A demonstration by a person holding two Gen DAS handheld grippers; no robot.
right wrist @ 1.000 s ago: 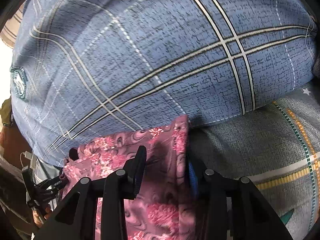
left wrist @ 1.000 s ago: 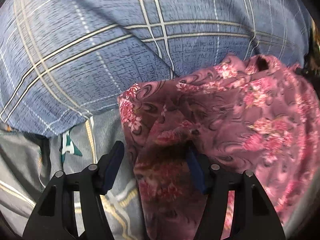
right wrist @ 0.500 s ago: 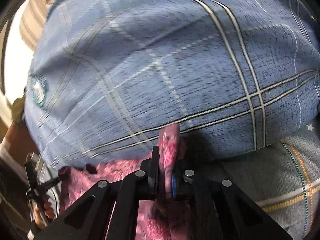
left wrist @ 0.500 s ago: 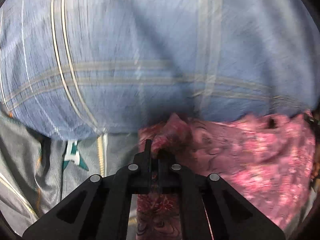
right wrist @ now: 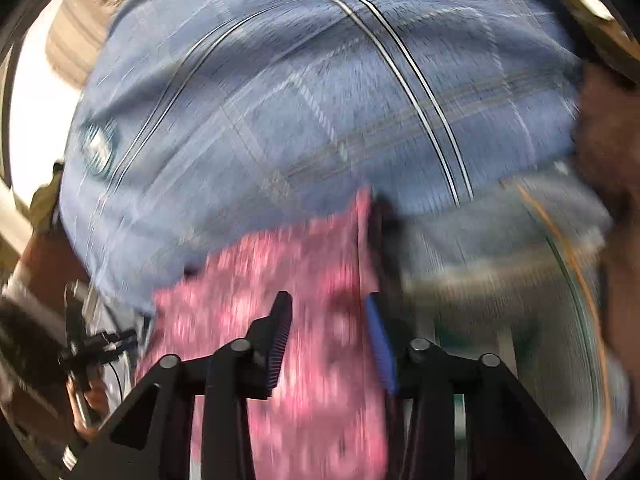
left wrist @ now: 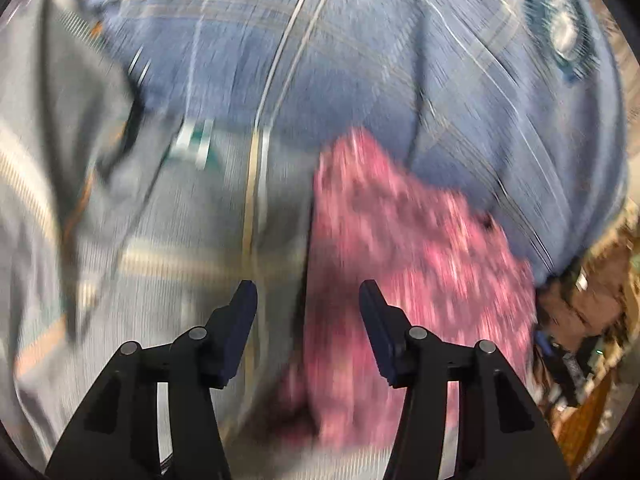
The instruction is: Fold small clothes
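A pink floral cloth (left wrist: 420, 248) lies on the grey striped bedsheet (left wrist: 180, 220), against a big blue plaid pillow (left wrist: 360, 60). In the left wrist view my left gripper (left wrist: 308, 292) hangs over the cloth's left edge. Its jaws are opening, and the pads touch nothing. In the right wrist view the same cloth (right wrist: 280, 264) spreads under my right gripper (right wrist: 326, 300), near its right edge. These jaws are opening too, with fabric showing below the gap and neither pad pressing on it. Both views are motion-blurred.
The blue plaid pillow (right wrist: 300, 100) fills the far half of both views. Grey bedsheet (right wrist: 500, 260) runs to the right of the cloth. A person's hand (right wrist: 92, 396) with the other tool shows at lower left in the right wrist view. Brown clutter (left wrist: 580, 312) lies beyond the bed's right side.
Half a second ago both grippers were shut on pinched-up folds of the pink cloth. Now both stand apart and the cloth has dropped flat. Both have drawn back, and the left view has rolled.
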